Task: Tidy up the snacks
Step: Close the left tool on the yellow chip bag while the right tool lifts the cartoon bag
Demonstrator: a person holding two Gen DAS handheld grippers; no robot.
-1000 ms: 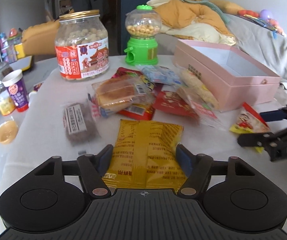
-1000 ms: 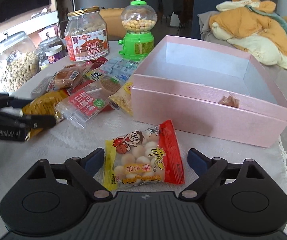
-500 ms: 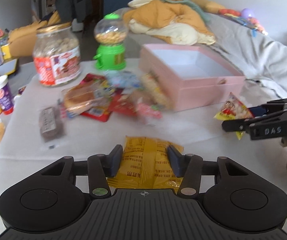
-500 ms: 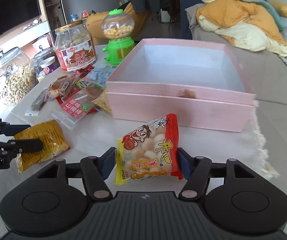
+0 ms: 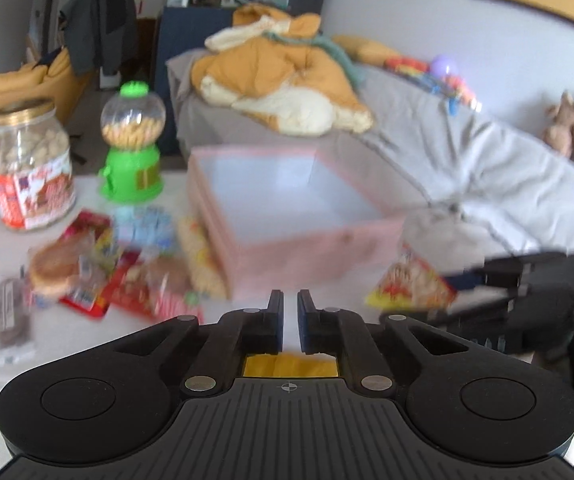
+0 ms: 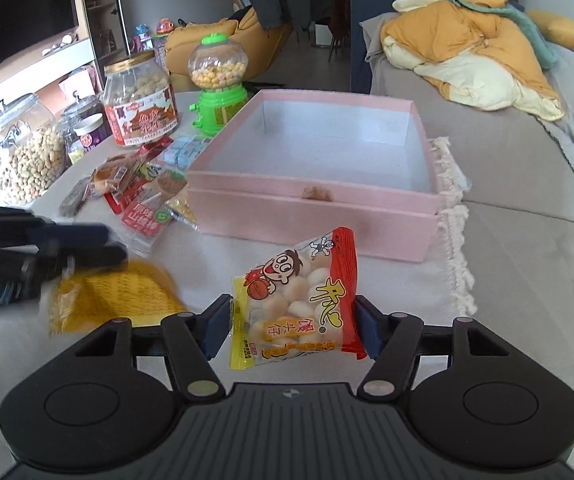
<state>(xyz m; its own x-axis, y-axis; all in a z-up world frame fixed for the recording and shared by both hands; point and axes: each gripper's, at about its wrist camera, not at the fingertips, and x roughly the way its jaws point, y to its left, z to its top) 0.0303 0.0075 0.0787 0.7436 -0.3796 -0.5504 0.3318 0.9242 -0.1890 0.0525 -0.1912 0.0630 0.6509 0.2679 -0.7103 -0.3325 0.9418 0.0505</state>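
Note:
My left gripper (image 5: 290, 308) is shut on a yellow snack packet (image 5: 291, 366), of which only a strip shows behind the fingers. From the right wrist view, that left gripper (image 6: 115, 244) holds the yellow packet (image 6: 115, 300) hanging just above the tablecloth. My right gripper (image 6: 293, 330) is shut on a red-and-yellow bag of small round buns (image 6: 299, 304), held upright between the pads. The open pink box (image 6: 311, 216) stands empty just beyond both grippers. In the blurred left wrist view the pink box (image 5: 311, 256) is straight ahead and the bun bag (image 5: 411, 288) is at the right.
A pile of loose snack packets (image 6: 147, 184) lies left of the box. Behind it stand a peanut jar (image 6: 141, 104), a green candy dispenser (image 6: 217, 88) and a glass jar of nuts (image 6: 19, 156). The fringed cloth edge (image 6: 455, 240) borders a grey sofa with an orange blanket (image 6: 467, 40).
The left jaws closed on the yellow packet and lifted it off the table. The right jaws closed on the bun bag and raised it. Both moved up, nearer the pink box.

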